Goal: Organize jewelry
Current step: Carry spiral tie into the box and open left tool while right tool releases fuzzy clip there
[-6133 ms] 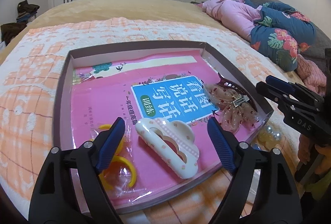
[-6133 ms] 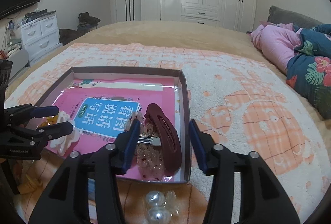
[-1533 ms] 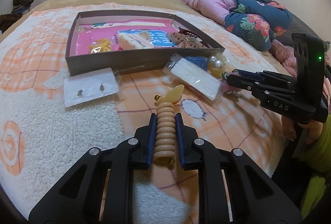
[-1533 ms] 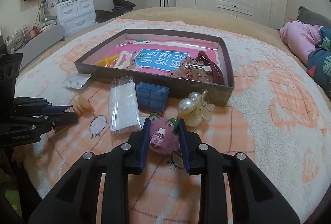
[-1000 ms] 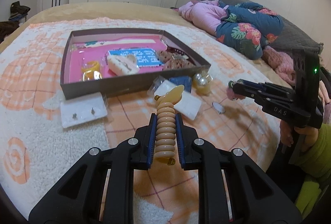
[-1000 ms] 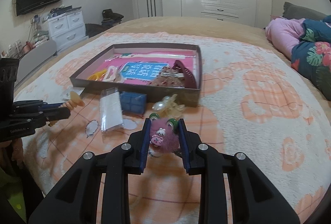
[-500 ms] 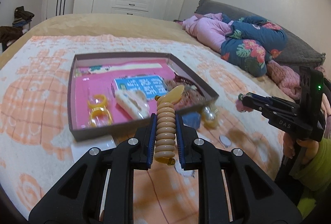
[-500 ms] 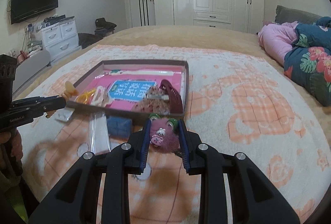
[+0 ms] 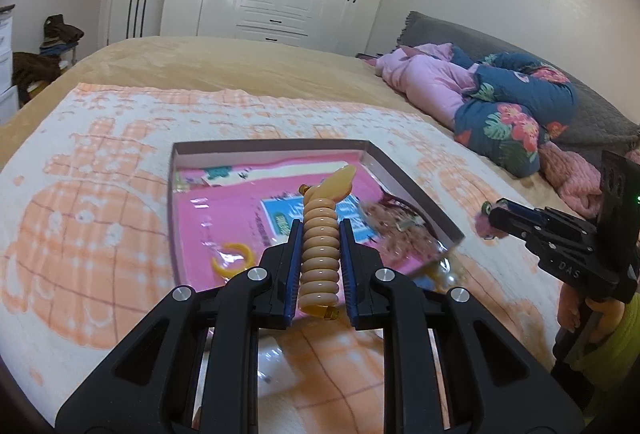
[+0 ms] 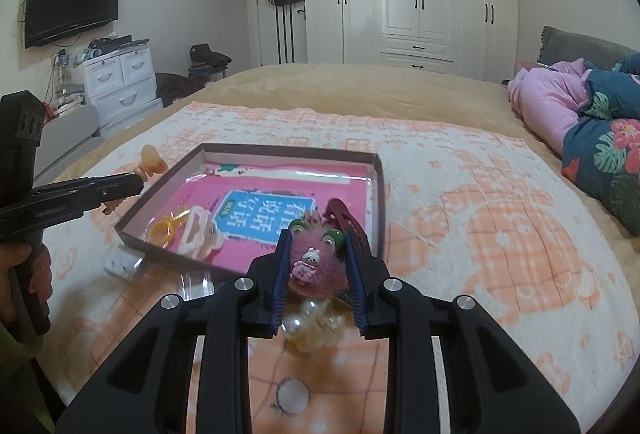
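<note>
Our left gripper (image 9: 320, 246) tilted down, jaws clamped tight, blue pads (image 9: 295, 266) pressing both sides of ribbed beige hair clip (image 9: 320, 254). Our right gripper (image 10: 316, 262) tilted down likewise, jaws narrowly parted, pads (image 10: 282, 266) squeezing pink fuzzy hair clip (image 10: 316, 266). Our left hand (image 10: 28, 266) wrapped round its handle at frame's left edge. Our right hand (image 9: 588, 318) grips its handle; yellow-green sleeve (image 9: 616, 338) below.

- Your left claw (image 9: 320, 246) is matt black plastic with shiny metal screws; it pinches a glossy, ribbed tan hair clip (image 9: 320, 254).
- Your right claw (image 10: 318, 266) squeezes a fuzzy pink clip (image 10: 316, 268).
- The blanket (image 10: 480, 234) under your cardboard tray (image 10: 378, 193) looks fleecy.
- The pink book (image 9: 224, 209) shines through smooth plastic wrap.
</note>
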### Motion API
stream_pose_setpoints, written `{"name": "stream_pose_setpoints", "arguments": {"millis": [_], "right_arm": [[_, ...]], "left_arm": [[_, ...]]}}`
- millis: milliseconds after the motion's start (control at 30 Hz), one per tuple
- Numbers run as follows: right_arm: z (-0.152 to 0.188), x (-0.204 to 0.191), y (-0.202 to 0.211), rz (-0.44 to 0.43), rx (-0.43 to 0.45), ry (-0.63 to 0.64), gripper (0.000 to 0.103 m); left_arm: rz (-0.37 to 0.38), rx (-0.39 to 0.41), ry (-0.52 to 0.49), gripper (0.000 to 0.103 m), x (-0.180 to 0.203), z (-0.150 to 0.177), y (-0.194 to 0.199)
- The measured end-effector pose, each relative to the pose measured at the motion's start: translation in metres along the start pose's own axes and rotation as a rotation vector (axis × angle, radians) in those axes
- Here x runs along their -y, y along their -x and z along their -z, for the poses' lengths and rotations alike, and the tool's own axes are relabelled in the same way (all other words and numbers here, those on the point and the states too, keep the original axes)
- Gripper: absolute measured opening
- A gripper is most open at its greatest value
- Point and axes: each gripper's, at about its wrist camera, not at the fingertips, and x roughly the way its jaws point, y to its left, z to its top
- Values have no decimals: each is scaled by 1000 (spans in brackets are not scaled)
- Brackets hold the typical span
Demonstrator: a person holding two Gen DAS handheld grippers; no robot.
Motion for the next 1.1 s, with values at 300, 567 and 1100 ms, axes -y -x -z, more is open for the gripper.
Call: {"name": "stream_pose_setpoints", "arguments": {"millis": [300,567,1100], "right_arm": [[-15,-15,-27,-17,-1,11,25],[-23,-32,-58,-37,-29,24,25],[-5,-54,-94,-53,-120,68,25]], "left_arm": [[-34,-13,17,11,-19,-7,-16],[-52,-43,42,11,-36,-6,-37],[-71,-88,70,11,-55,-3,-61]]}}
